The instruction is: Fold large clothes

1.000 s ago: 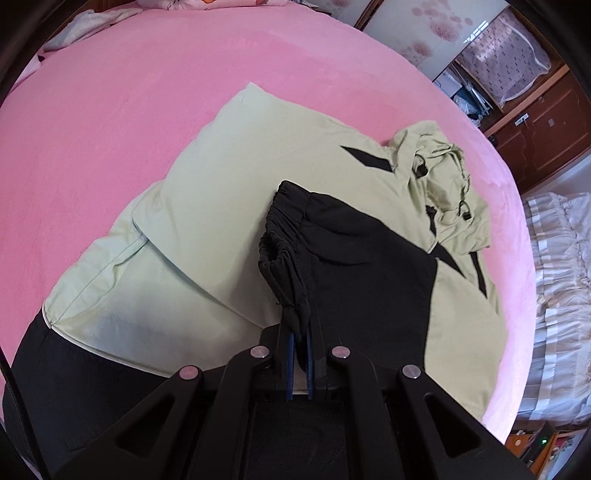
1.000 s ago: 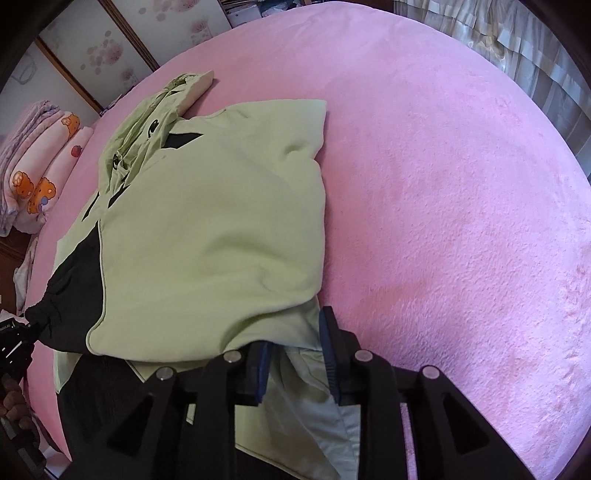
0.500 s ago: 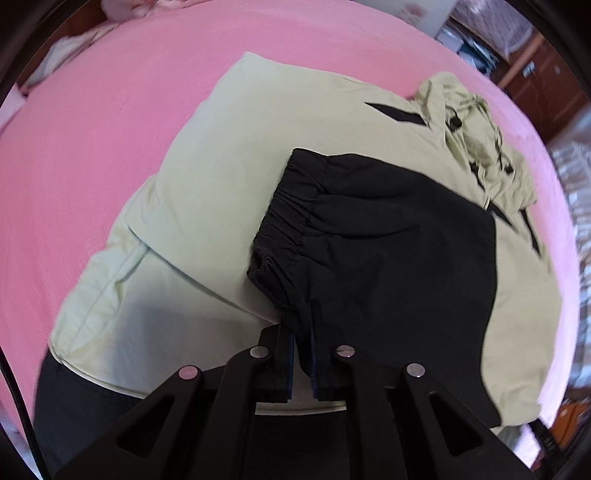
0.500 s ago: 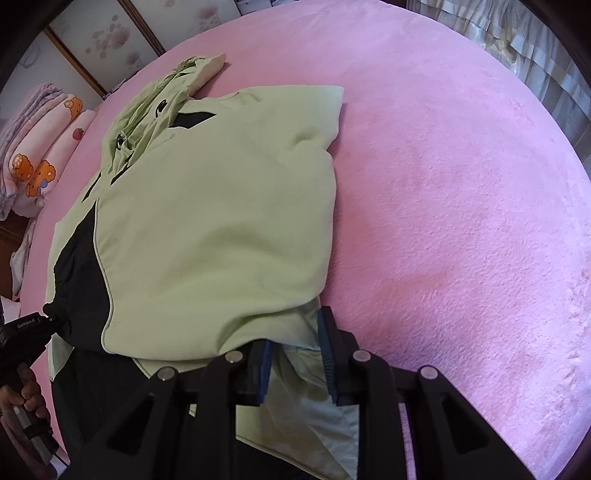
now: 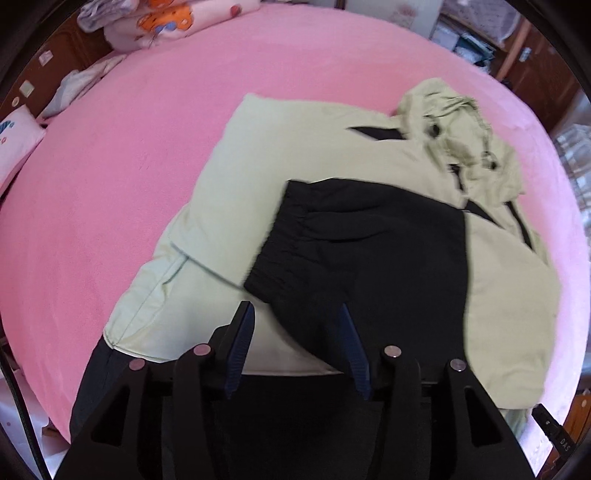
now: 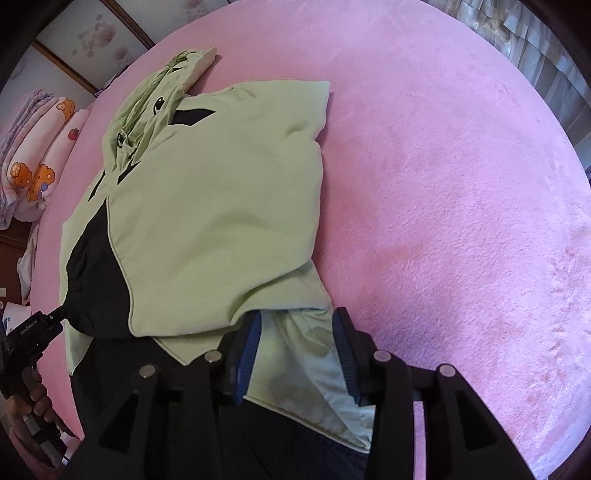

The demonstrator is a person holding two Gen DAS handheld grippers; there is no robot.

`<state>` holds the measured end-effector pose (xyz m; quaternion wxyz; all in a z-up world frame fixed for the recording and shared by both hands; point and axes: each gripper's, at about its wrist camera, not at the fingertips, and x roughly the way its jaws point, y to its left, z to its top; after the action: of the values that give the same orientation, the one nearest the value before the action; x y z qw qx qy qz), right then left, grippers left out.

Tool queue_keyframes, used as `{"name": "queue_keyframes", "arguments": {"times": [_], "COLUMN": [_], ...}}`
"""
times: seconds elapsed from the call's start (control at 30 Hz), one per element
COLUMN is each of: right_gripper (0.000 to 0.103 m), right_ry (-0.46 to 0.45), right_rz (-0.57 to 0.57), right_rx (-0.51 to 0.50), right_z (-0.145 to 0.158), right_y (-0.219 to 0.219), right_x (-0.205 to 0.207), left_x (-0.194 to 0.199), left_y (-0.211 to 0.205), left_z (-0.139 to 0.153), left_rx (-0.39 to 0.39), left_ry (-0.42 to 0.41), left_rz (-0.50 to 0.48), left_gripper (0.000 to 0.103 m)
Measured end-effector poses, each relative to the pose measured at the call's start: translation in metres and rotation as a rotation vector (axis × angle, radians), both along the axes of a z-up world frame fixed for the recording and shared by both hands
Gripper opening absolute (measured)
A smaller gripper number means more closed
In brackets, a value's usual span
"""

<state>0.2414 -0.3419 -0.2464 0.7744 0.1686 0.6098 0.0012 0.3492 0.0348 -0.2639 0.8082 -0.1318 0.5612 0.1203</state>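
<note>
A pale green and black hooded jacket (image 5: 236,206) lies on the pink bed (image 5: 110,147). Its black sleeve with an elastic cuff (image 5: 369,251) lies folded across the green body. My left gripper (image 5: 297,314) is open, its jaws spread on either side of the sleeve's near edge. In the right wrist view the jacket (image 6: 221,206) lies with its hood (image 6: 147,103) at the far left. My right gripper (image 6: 297,319) is open over the jacket's near green hem (image 6: 295,354). The left gripper also shows in that view (image 6: 33,328) at the black cuff (image 6: 96,280).
Folded quilts with cartoon prints (image 5: 155,18) lie at the bed's far edge, also seen in the right wrist view (image 6: 37,162). Wooden cabinets (image 5: 543,74) stand far right. Curtains (image 6: 546,55) hang beyond the bed. Bare pink bed (image 6: 461,184) stretches right of the jacket.
My left gripper has opened and let go of the black sleeve, which now lies flat across the jacket. The right gripper's jaws have spread wider over the hem.
</note>
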Motion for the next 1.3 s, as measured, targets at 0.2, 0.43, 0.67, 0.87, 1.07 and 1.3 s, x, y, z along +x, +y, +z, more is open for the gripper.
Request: {"name": "queue_keyframes", "arguments": {"times": [0.2, 0.43, 0.67, 0.87, 1.07, 1.3], "right_gripper": [0.043, 0.044, 0.016, 0.008, 0.000, 0.000], "right_ry": [-0.086, -0.123, -0.049, -0.001, 0.044, 0.053], "right_rz": [0.088, 0.214, 0.169, 0.107, 0.015, -0.044], "right_rx": [0.099, 0.138, 0.087, 0.064, 0.065, 0.038], "right_z": [0.030, 0.023, -0.003, -0.018, -0.032, -0.032], "right_y": [0.007, 0.039, 0.063, 0.067, 0.045, 0.025], "right_x": [-0.007, 0.026, 0.047, 0.046, 0.040, 0.033], "left_x": [0.003, 0.032, 0.056, 0.056, 0.059, 0.055], "left_y": [-0.069, -0.127, -0.135, -0.114, -0.061, -0.013], "left_z": [0.017, 0.007, -0.025, -0.048, -0.065, -0.068], "left_rx": [-0.104, -0.167, -0.143, -0.104, -0.096, 0.030], "left_ry": [-0.091, -0.087, 0.050, 0.100, 0.117, 0.120], "left_rz": [-0.195, -0.374, -0.419, -0.437, -0.378, -0.361], "left_gripper": [0.058, 0.058, 0.013, 0.010, 0.005, 0.002]}}
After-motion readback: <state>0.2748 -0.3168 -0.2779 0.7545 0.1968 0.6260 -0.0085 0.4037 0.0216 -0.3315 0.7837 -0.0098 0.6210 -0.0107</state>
